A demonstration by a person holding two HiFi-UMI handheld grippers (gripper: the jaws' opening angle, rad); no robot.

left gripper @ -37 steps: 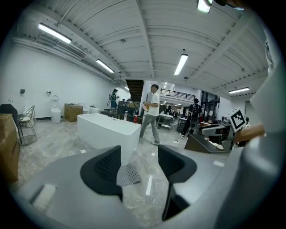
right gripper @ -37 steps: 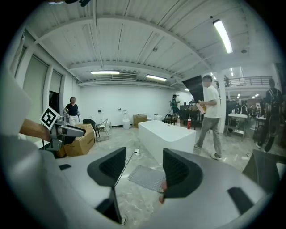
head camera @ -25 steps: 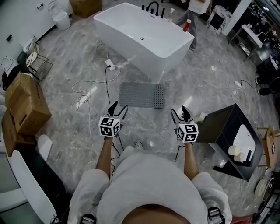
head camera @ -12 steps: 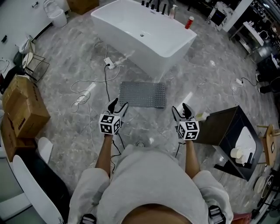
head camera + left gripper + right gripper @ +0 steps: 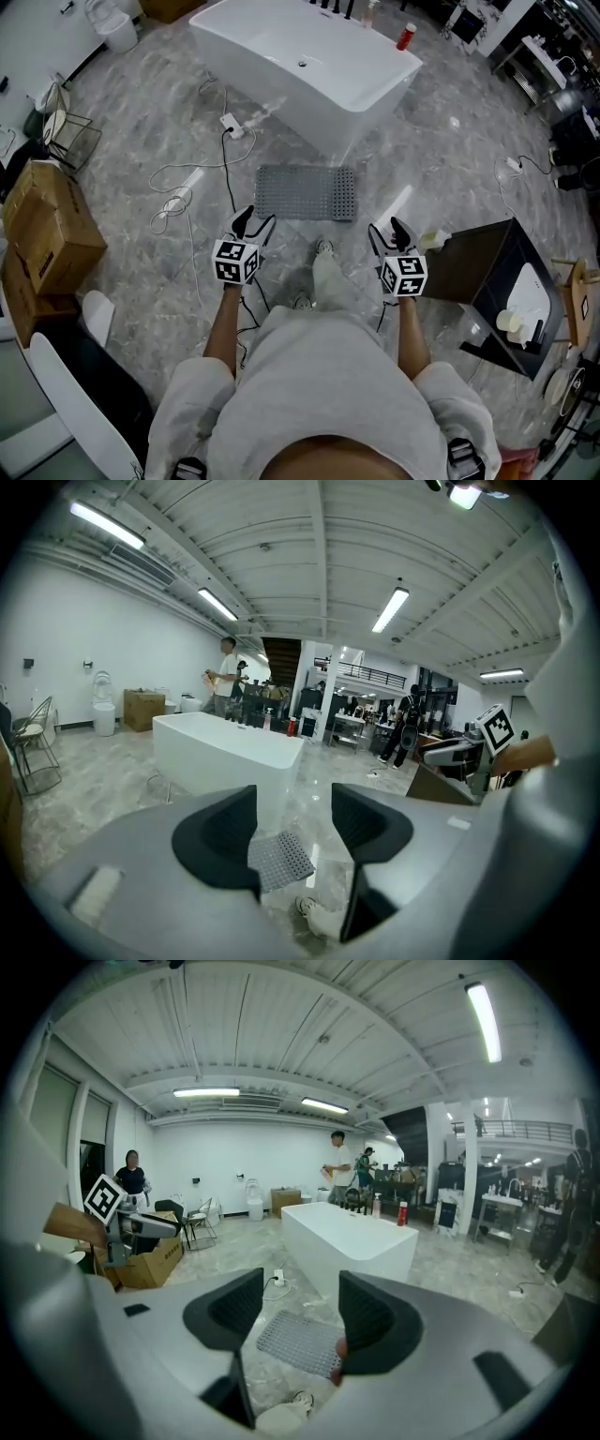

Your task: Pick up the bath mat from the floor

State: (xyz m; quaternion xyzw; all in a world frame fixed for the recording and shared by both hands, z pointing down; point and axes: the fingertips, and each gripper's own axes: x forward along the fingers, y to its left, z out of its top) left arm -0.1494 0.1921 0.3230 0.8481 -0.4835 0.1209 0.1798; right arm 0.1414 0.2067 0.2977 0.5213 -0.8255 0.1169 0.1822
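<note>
The grey perforated bath mat [image 5: 306,192] lies flat on the marble floor in front of the white bathtub [image 5: 309,67]. My left gripper [image 5: 252,223] hangs open with nothing between its jaws, near the mat's lower left corner but well above the floor. My right gripper [image 5: 390,232] is open too and empty, to the right of the mat. In the left gripper view the mat [image 5: 279,857] shows between the jaws, far below. In the right gripper view the mat [image 5: 298,1342] lies ahead on the floor, in front of the tub [image 5: 347,1238].
A white cable with a power strip [image 5: 233,126] trails left of the mat. A dark cabinet [image 5: 492,281] stands at the right, cardboard boxes [image 5: 49,225] and a wire chair [image 5: 66,136] at the left. My leg and shoe [image 5: 323,268] are just below the mat.
Both grippers have moved a little toward the mat, which now sits closer to them. A leg has stepped forward between the arms.
</note>
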